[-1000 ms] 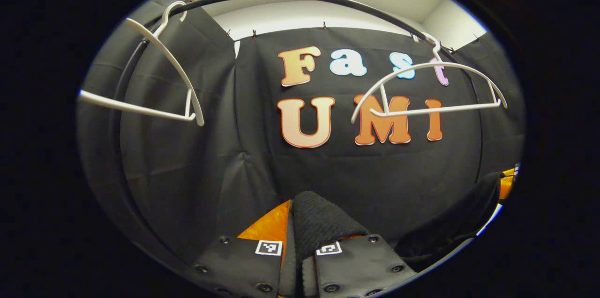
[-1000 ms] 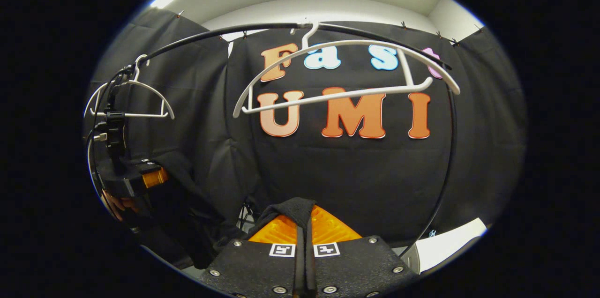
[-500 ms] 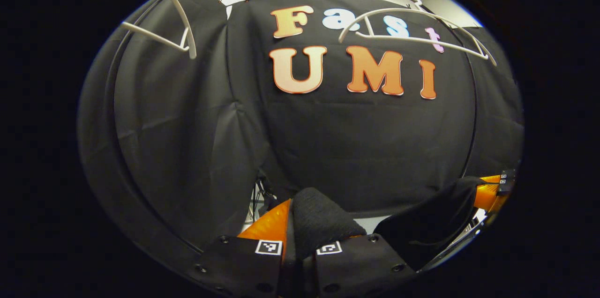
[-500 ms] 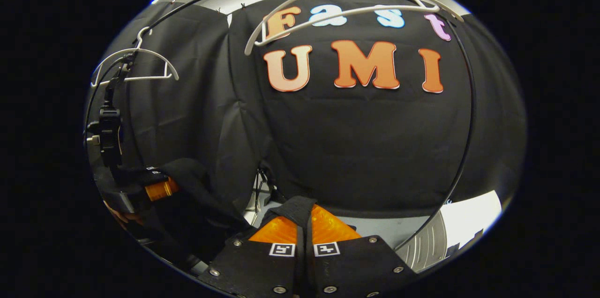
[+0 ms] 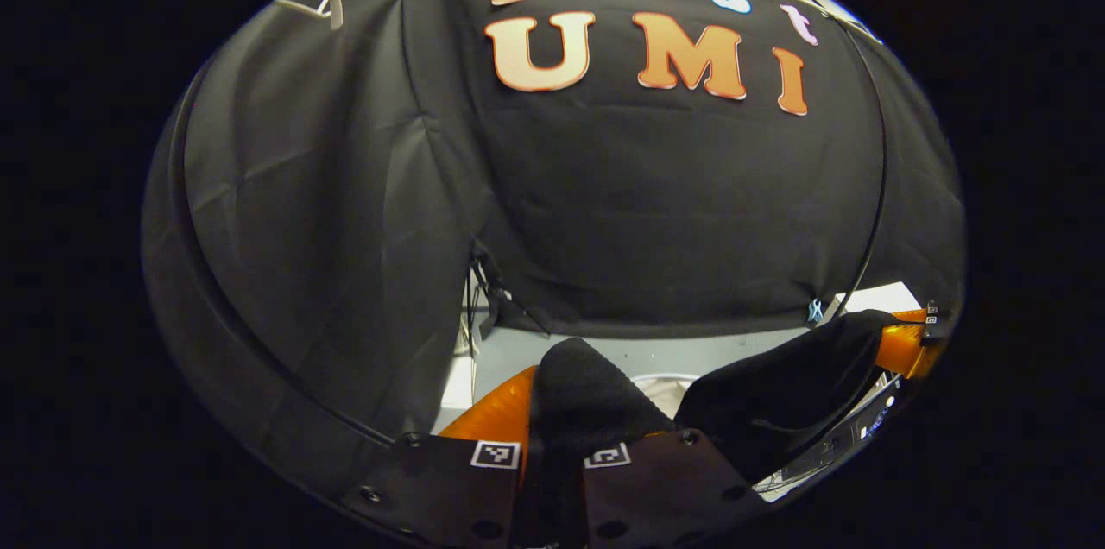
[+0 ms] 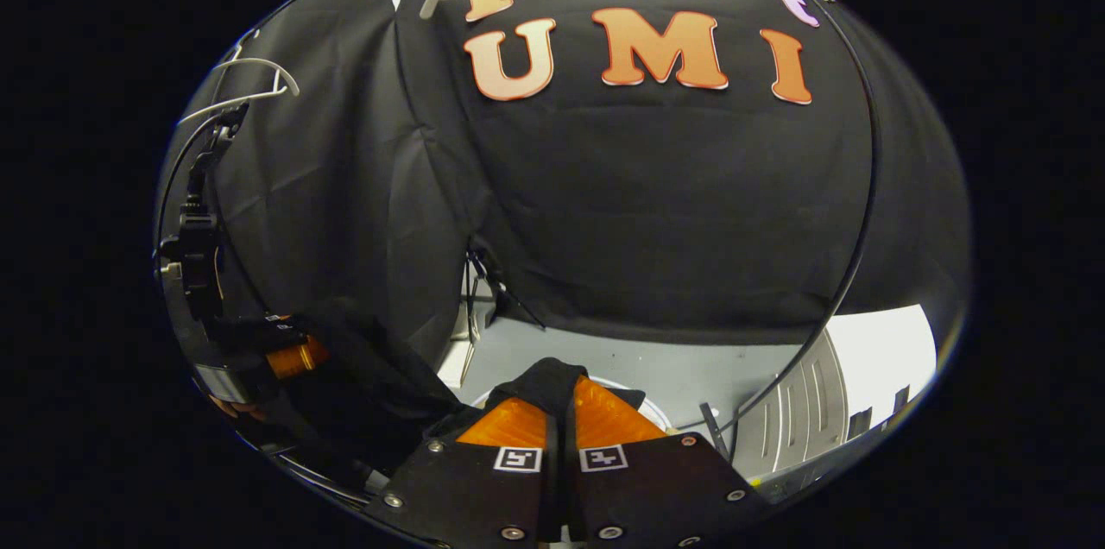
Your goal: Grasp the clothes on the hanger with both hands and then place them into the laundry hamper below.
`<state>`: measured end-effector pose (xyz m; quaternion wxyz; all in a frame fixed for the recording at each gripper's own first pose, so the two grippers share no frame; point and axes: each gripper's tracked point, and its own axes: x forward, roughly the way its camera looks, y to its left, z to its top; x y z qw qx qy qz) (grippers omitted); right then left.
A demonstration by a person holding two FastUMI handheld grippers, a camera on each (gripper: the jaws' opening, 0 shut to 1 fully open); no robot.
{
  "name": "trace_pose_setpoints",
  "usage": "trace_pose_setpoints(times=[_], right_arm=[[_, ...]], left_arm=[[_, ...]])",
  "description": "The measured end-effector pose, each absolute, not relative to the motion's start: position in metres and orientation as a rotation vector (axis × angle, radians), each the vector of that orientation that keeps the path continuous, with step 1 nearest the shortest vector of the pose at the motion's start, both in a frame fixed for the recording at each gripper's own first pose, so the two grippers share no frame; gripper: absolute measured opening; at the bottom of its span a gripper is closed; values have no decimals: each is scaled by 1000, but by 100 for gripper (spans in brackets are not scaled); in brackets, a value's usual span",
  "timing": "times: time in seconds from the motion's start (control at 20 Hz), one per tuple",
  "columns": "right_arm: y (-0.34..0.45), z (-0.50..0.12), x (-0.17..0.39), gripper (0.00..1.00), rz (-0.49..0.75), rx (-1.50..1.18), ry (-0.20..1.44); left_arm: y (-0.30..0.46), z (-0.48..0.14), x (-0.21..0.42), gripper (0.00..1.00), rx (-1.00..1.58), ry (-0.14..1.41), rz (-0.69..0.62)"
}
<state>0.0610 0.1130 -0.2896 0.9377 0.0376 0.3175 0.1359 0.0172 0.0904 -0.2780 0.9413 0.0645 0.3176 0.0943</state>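
Left gripper (image 5: 557,411): both fingers are closed on a fold of the black garment (image 5: 587,398), which bulges up between them at 6 o'clock in the left gripper view. From there the garment runs toward 4 o'clock, where its far end (image 5: 794,385) is pinched by the right gripper (image 5: 902,342) at the view's edge.

Right gripper (image 6: 561,411): both fingers are closed on the black garment (image 6: 544,381), which caps their tips at 6 o'clock in the right gripper view. The cloth drapes away toward 8 o'clock, to the left gripper (image 6: 289,355).

White hangers (image 6: 250,83) sit bare at 10 and 12 o'clock on the black rail (image 6: 863,212). A pale round rim (image 6: 639,389), possibly the hamper, shows just behind the fingertips; its identity cannot be confirmed.
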Motion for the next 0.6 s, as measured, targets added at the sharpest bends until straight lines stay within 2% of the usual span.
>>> trace_pose_setpoints(times=[0.25, 0.35, 0.45, 0.5, 0.55, 0.6], right_arm=[[111, -326, 47, 4, 277, 85, 732], [112, -338, 44, 8, 270, 93, 759], [109, -352, 40, 13, 261, 90, 794], [109, -355, 39, 21, 265, 97, 804], [114, -356, 39, 16, 274, 117, 806], [116, -353, 39, 31, 278, 130, 804]], left_arm=[[96, -321, -1, 14, 135, 759, 195], [101, -327, -4, 20, 159, 779, 203], [106, -336, -7, 21, 162, 805, 216], [109, -342, -9, 27, 160, 825, 229], [112, -350, -12, 40, 156, 851, 234], [111, -358, -15, 53, 144, 885, 234]])
